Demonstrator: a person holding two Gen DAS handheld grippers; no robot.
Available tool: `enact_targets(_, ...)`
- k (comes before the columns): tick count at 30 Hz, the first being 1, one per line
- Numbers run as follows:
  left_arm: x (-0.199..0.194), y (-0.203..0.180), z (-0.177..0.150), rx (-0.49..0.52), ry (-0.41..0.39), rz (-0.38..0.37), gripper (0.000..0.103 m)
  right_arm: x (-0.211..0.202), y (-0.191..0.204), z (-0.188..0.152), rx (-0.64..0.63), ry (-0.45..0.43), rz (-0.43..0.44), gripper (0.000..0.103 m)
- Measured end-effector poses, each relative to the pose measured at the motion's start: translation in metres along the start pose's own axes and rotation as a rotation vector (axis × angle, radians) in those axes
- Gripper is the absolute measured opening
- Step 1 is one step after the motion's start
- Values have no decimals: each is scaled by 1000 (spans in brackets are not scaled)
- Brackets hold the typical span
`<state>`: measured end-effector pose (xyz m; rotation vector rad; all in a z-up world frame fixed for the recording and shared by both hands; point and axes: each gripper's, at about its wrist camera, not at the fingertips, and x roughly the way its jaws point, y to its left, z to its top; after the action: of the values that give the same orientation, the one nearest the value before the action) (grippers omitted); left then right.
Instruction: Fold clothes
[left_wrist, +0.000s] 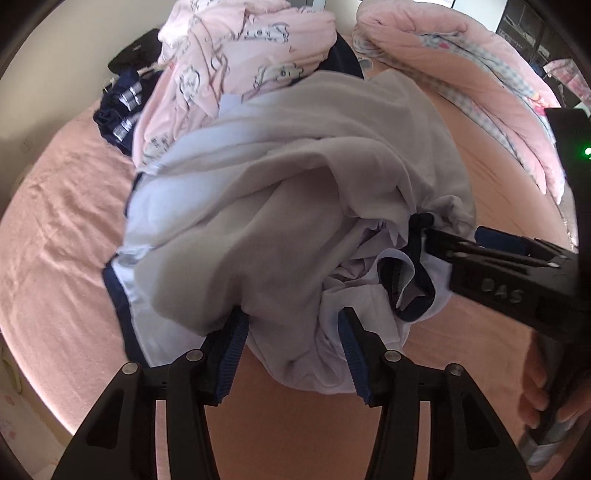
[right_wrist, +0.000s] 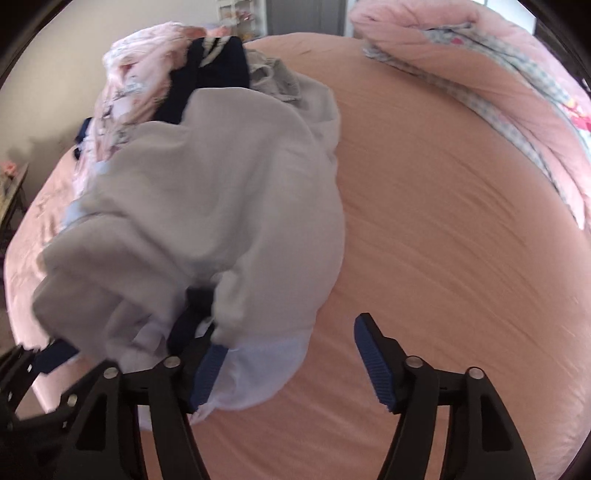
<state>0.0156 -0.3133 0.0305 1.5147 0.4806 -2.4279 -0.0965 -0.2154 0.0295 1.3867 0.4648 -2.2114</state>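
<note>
**Grippers at the near edge of a bunched white shirt**

Left gripper (left_wrist: 295, 347) stands about half open, its blue pads on either side of a wad of the white shirt (left_wrist: 258, 229); cloth bulges between them, but whether the pads truly press on it I cannot tell. Right gripper (right_wrist: 291, 363) is wider open: one pad lies against the shirt's thin near hem, the other stands over bare sheet, so it holds nothing. In the left view its tip reaches in by the navy collar (left_wrist: 402, 280).

The shirt lies crumpled on the pink bed sheet (right_wrist: 443, 221), its far end resting against a heap of other clothes: a pink printed garment (left_wrist: 229, 74) and a dark navy piece (right_wrist: 218, 77).

Risks, as I judge them: the left gripper may pinch several layers at once, so the shirt lifts as a lump rather than spreading. The right could close on sheet or on air. Pulling the shirt may drag the heap along with it.

Room is good to the right, where the sheet lies bare up to the rolled pink quilt (right_wrist: 480, 62). On the left, the bed edge is near, beside the wall.
</note>
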Motion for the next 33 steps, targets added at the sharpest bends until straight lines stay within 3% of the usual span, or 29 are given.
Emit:
enact_targets(2,10,-1,-4,-7,24,-19,48,16,4,-4,-21,41,8,71)
enact_targets(3,12,-2,-7,-6,21,-20,48,23,6,-8,-34,67,28,46)
enact_targets(4,11,-4,-9,-6,12,-13,46,25,7,-12,-36,77,60,37)
enact_targets(7,-2,-13,-17,11,8,-18,16,10,0,-20,-17,14,40,8)
enact_targets(11,-32,-34,-29,89,-55,-25,6,-23,-36,-27,82,-104,-38,6)
enact_targets(17,-56,-49,-48,118,-71,-55,5,-72,-75,-43,106,-190,-32,5)
enact_targets(21,-61,-40,-45,89,-67,-79,5,-96,-75,-56,36,-255,-91,5)
enact_targets(24,-57,-25,-41,23,-39,-121,7,-102,-75,-51,84,-253,-113,5)
enact_targets(26,-48,-17,-30,-4,-22,-96,15,-100,-85,-51,138,-230,-144,10)
enact_targets(27,-43,-13,-23,-17,-13,-80,18,-93,-87,-49,159,-194,-120,11)
enact_targets(29,-38,-3,-20,-42,-12,-71,40,-78,-85,-49,163,-112,-4,12)
enact_targets(31,-35,6,-16,-70,-22,-77,48,-72,-68,-53,101,-75,84,14)
enact_targets(33,-34,11,-12,-90,-39,-79,48,-67,-44,-57,25,-50,155,25)
